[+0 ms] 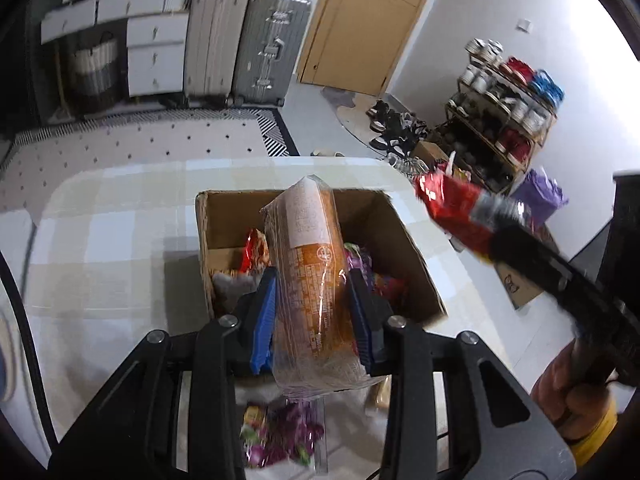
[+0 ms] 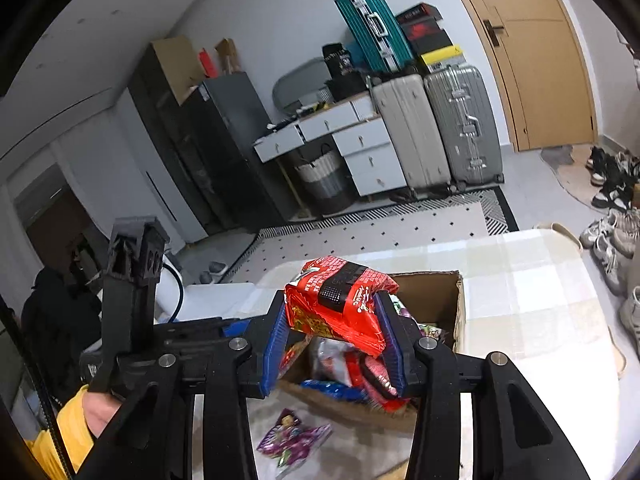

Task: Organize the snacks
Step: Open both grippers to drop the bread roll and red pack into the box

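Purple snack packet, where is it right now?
The purple packet lies on the table outside the box, just short of its near wall, below both views' centres.

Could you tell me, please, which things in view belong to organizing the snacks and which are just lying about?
Belongs to the job:
- cardboard box with snacks inside
- orange packet, held by the left hand-held gripper
- red packet, held by the right hand-held gripper
- purple packet on the table

Just lying about:
- suitcases
- shoe rack
- laundry basket
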